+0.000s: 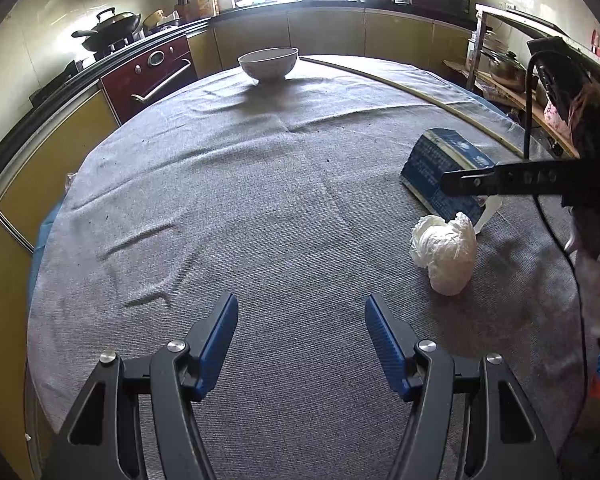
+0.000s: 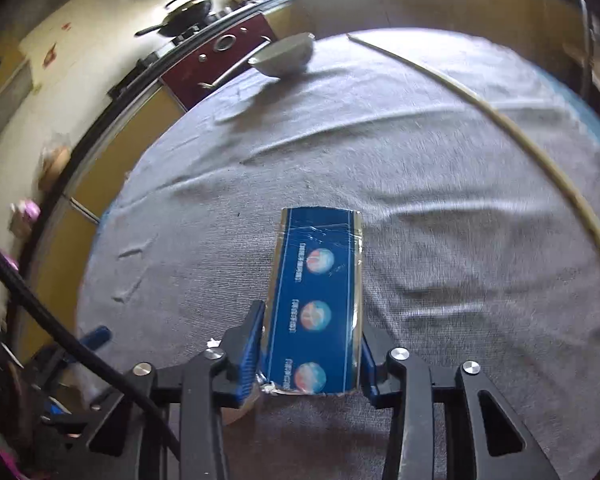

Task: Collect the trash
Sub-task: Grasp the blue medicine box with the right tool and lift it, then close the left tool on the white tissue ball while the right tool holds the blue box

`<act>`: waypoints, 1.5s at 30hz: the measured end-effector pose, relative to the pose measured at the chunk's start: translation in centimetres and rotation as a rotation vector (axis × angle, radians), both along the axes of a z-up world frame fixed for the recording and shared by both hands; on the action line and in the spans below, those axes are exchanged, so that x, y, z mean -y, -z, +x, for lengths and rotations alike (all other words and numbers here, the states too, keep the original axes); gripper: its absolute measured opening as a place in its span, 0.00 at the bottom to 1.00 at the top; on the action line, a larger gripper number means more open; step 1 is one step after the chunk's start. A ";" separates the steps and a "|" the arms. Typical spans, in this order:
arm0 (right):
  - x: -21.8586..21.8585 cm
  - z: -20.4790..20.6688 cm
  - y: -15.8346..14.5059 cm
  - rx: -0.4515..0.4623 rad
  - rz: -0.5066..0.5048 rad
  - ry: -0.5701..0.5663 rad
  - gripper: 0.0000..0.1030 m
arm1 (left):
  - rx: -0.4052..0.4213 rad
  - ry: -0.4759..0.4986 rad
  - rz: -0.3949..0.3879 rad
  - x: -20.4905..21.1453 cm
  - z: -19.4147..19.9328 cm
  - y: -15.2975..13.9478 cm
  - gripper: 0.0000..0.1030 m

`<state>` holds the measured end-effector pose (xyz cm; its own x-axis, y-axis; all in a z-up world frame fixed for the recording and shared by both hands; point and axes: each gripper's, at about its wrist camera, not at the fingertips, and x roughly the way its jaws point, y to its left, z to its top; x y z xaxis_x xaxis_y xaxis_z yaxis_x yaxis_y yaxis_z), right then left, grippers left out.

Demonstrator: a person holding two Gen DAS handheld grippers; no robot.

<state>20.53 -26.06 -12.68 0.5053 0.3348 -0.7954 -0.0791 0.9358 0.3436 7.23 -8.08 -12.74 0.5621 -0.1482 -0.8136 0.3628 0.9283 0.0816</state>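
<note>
A blue carton (image 2: 318, 300) with round pictures sits between the pads of my right gripper (image 2: 312, 344), which is shut on its sides. In the left wrist view the same carton (image 1: 432, 160) is at the right of the table, with the right gripper's black finger (image 1: 484, 182) across it. A crumpled white tissue (image 1: 446, 254) lies on the cloth just in front of the carton. My left gripper (image 1: 302, 320) is open and empty, low over the grey cloth, left of the tissue.
A white bowl (image 1: 269, 63) stands at the far side of the round table with grey cloth (image 1: 240, 200). A pale thin stick (image 1: 412, 90) lies along the far right. Kitchen cabinets, an oven and a wok stand behind. A black cable (image 1: 556, 240) hangs at the right.
</note>
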 end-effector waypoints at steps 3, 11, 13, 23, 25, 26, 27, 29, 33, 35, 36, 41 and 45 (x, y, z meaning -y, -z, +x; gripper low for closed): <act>-0.3 -0.3 -0.2 0.031 -0.012 0.003 0.41 | -0.004 0.005 -0.004 0.2 0.0 -0.1 0.65; 3.3 -3.4 -1.9 0.134 -0.015 0.143 0.41 | -0.057 0.085 -0.081 4.2 1.7 0.0 0.69; 4.1 -4.8 -1.9 0.139 -0.015 0.165 0.41 | -0.069 0.101 -0.099 5.6 2.2 0.2 0.71; 7.6 -11.1 -1.1 0.151 0.044 0.242 0.41 | -0.109 0.111 -0.179 7.0 2.1 -0.9 0.77; 8.0 -11.8 -0.8 0.150 0.050 0.248 0.41 | -0.131 0.119 -0.199 7.0 1.7 -0.9 0.77; 8.2 -12.0 -0.7 0.149 0.056 0.252 0.41 | -0.135 0.121 -0.188 7.3 1.6 -0.7 0.77; 8.4 -12.3 -0.6 0.148 0.066 0.258 0.41 | -0.132 0.121 -0.169 7.5 1.5 -0.6 0.77; 8.7 -12.8 -0.5 0.149 0.081 0.262 0.41 | -0.130 0.126 -0.132 8.0 1.5 0.0 0.77; 9.0 -14.1 -1.0 0.169 0.086 0.263 0.41 | -0.135 0.105 -0.106 7.9 1.6 1.1 0.77; 9.3 -14.9 -1.3 0.179 0.086 0.266 0.41 | -0.118 0.091 -0.101 7.7 1.8 1.4 0.77; 9.4 -15.3 -1.3 0.178 0.093 0.267 0.41 | -0.108 0.085 -0.105 7.7 1.9 1.5 0.77; 9.7 -17.1 -1.0 0.177 0.118 0.271 0.41 | -0.092 0.078 -0.101 8.1 2.7 1.8 0.56; 9.9 -18.4 -1.3 0.188 0.125 0.276 0.41 | -0.114 0.049 -0.103 7.7 3.0 2.4 0.37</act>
